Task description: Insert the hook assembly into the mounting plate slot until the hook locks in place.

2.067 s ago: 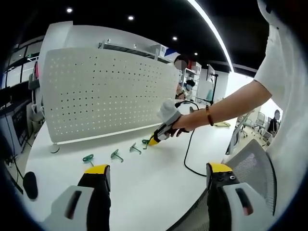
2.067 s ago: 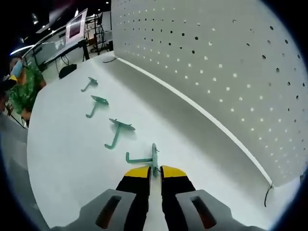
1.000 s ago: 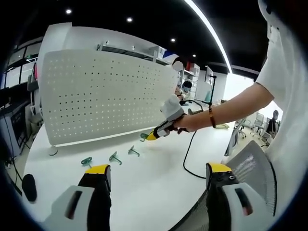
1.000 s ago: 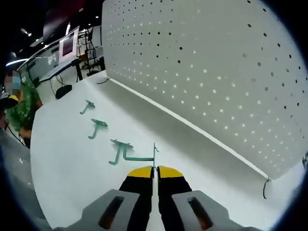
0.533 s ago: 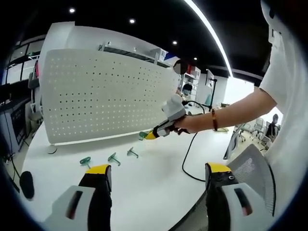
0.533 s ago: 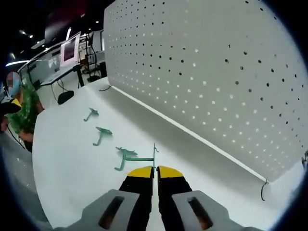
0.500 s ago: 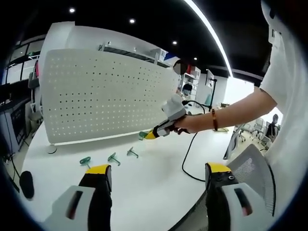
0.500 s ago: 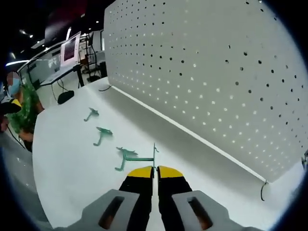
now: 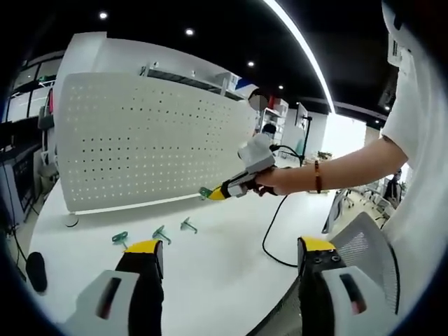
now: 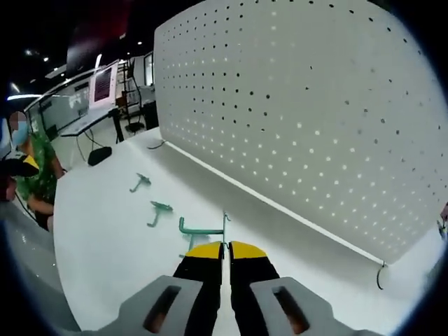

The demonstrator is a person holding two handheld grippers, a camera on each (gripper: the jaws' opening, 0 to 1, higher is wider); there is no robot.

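Right gripper [image 10: 225, 246] raised hook [image 10: 203, 229] off table [image 10: 105, 238], clamped; three hooks [image 9: 155, 234] at 9 o'clock; pegboard [image 10: 315, 126] beyond. Left gripper [image 9: 224, 255] agape.

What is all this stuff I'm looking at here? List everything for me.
Pegboard: one, white, standing upright on the table.
Table: one, white, under everything.
Loose hooks: three, green, in a row on the table before the pegboard.
Held hook: one, green, pinched in the right gripper, off the table.
Cable: one, black, trailing over the table.
Chair: one, grey mesh, at the table edge.
Right gripper: yellow-tipped, shut on the hook.
Left gripper: yellow-tipped, open.
Person's arm: one, reaching in.
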